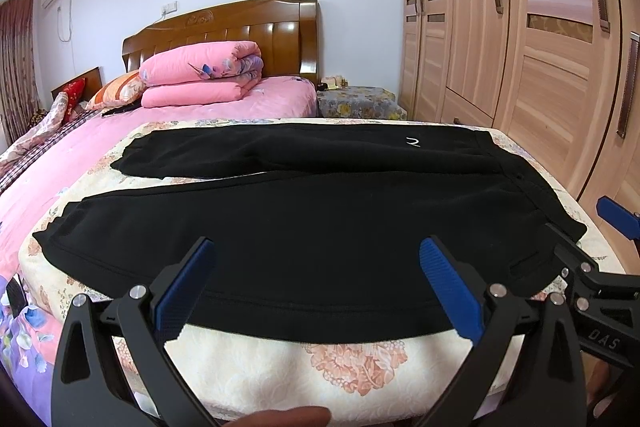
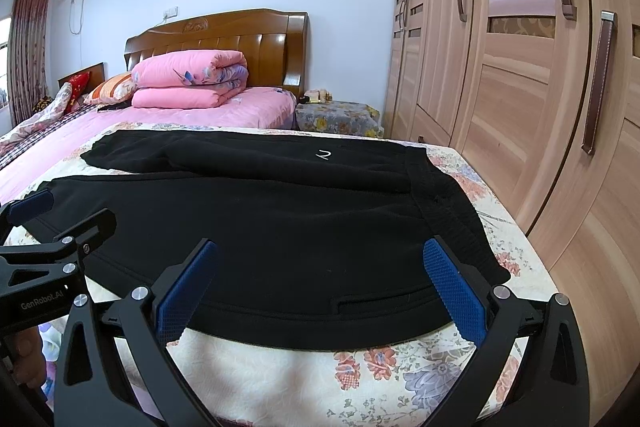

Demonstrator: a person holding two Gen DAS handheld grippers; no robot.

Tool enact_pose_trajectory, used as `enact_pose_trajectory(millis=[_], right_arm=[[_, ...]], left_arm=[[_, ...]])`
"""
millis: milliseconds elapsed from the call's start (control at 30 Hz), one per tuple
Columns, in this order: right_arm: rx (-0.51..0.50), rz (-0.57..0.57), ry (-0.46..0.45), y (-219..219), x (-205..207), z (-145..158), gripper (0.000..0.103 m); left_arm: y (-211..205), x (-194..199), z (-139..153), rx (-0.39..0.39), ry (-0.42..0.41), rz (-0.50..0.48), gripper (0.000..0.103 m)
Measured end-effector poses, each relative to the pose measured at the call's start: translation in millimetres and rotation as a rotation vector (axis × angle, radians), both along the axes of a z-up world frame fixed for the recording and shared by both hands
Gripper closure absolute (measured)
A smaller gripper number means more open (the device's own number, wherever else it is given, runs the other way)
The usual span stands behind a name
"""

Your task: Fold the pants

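Black pants [image 1: 304,227] are lying flat across the foot of the bed on a floral blanket [image 1: 280,367], waistband to the right, 2 legs running left with a thin gap of blanket between them. Left gripper [image 1: 316,251] has its fingers spread wide over the near leg, nothing pinched. Right gripper [image 2: 320,255] is the same, wide apart above the hip area. The near edge of the blanket is cut off behind the gripper frames. A small white mark [image 2: 323,155] on the far leg is too tiny to read.
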State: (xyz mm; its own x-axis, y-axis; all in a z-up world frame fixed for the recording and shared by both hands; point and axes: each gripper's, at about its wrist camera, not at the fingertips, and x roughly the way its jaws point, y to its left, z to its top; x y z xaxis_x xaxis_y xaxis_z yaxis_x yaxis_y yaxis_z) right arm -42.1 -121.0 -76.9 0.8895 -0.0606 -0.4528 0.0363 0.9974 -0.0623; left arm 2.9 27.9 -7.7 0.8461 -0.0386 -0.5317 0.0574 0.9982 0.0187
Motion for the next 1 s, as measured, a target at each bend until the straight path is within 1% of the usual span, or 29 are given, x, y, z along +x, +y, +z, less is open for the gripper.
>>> enact_pose_trajectory(millis=[333, 1000], right_arm=[[0.000, 0.002, 0.012, 3.8, -0.1, -6.6, 0.004], [0.002, 0.002, 0.028, 3.8, 2.5, -6.8, 0.004]], left_arm=[[2.3, 1.6, -4.2, -0.008, 0.017, 0.001, 0.001], [2.3, 3.4, -7.2, -0.016, 0.038, 0.006, 0.001]])
